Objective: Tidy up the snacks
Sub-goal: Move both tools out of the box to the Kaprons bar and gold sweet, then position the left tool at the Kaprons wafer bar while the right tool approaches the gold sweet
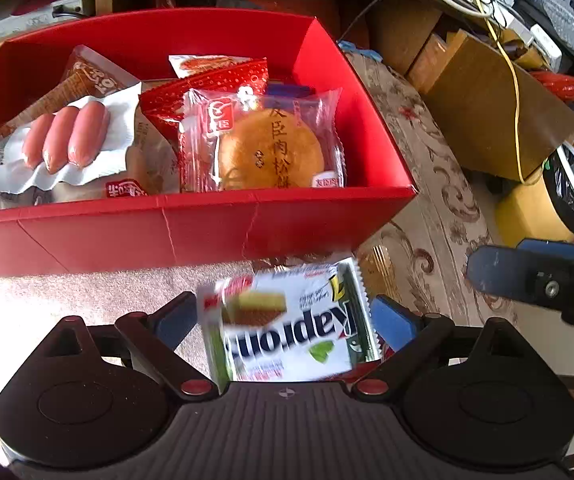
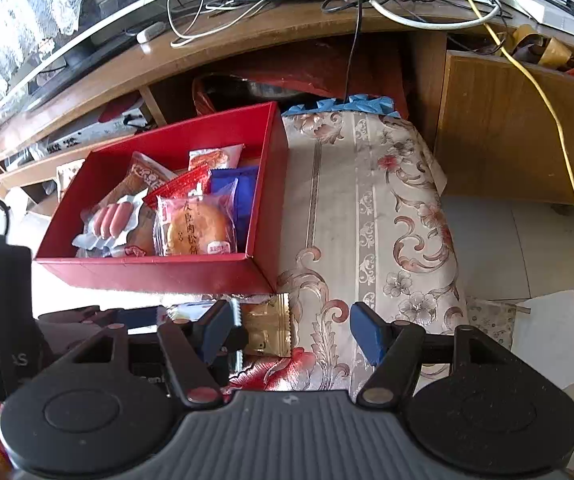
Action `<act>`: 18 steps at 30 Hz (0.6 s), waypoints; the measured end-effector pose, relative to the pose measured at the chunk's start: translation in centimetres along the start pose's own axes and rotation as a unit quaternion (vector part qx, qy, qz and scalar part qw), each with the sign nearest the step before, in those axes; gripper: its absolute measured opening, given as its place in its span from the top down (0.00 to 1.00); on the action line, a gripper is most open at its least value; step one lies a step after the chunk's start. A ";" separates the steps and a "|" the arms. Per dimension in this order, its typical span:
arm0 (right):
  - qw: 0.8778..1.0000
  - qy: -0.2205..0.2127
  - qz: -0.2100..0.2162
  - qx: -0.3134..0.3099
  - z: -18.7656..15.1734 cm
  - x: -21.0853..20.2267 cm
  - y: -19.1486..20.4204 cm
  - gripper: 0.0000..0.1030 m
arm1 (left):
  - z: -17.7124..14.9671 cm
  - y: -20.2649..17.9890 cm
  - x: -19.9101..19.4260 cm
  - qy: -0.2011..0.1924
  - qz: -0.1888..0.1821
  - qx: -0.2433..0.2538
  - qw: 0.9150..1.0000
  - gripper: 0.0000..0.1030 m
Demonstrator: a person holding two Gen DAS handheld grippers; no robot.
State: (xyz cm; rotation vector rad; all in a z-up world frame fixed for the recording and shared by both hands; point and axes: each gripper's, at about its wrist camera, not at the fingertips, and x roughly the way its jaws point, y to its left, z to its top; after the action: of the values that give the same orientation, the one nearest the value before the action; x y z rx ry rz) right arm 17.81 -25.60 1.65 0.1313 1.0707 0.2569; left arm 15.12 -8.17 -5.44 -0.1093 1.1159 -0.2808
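Left wrist view: your left tool (image 1: 287, 316) is clamped on the wafer packet (image 1: 287, 322), held just short of the red box (image 1: 191, 228), which already holds the sausage pack (image 1: 63, 140) and round cake (image 1: 269, 148). Right wrist view: your right tool (image 2: 291, 330) stands apart and empty above the desk (image 2: 367, 216); a gold packet (image 2: 267, 330) still lies outside, so I judge most done, two left.

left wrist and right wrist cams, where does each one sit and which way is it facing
Left wrist: sits on the left gripper, looking forward over its wafer packet into the red box; its own fingers show, plus the right gripper.
Right wrist: sits on the right gripper, facing the patterned cloth, box to its left; its own open fingers show.
Shared: red box, pastry packet.
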 end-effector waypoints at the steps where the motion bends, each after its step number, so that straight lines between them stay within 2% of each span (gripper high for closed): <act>1: 1.000 0.003 -0.002 -0.002 0.0 0.2 0.1 0.38 | 0.0 0.0 -0.1 -0.001 0.001 0.002 1.000 0.11; 4: 1.000 0.016 -0.009 -0.007 -0.2 1.0 0.2 0.38 | -0.5 0.3 -0.7 0.001 0.005 0.010 1.000 0.17; 6: 0.999 0.026 -0.014 -0.011 -0.4 1.6 0.4 0.38 | -1.0 0.6 -1.2 0.004 0.012 0.022 1.000 0.25; 12: 0.999 0.042 -0.017 -0.022 -0.1 3.5 1.7 0.38 | -2.2 1.6 -2.3 0.015 0.024 0.029 0.999 0.27; 18: 0.998 0.056 0.010 -0.026 0.6 5.7 3.4 0.38 | -3.0 2.6 -3.0 0.019 0.024 0.025 0.999 0.29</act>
State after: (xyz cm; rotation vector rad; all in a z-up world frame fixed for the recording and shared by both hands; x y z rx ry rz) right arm 20.42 -20.76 -2.17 0.0816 1.1738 0.3125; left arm 11.62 -4.69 -4.75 -0.0331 1.1462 -0.2673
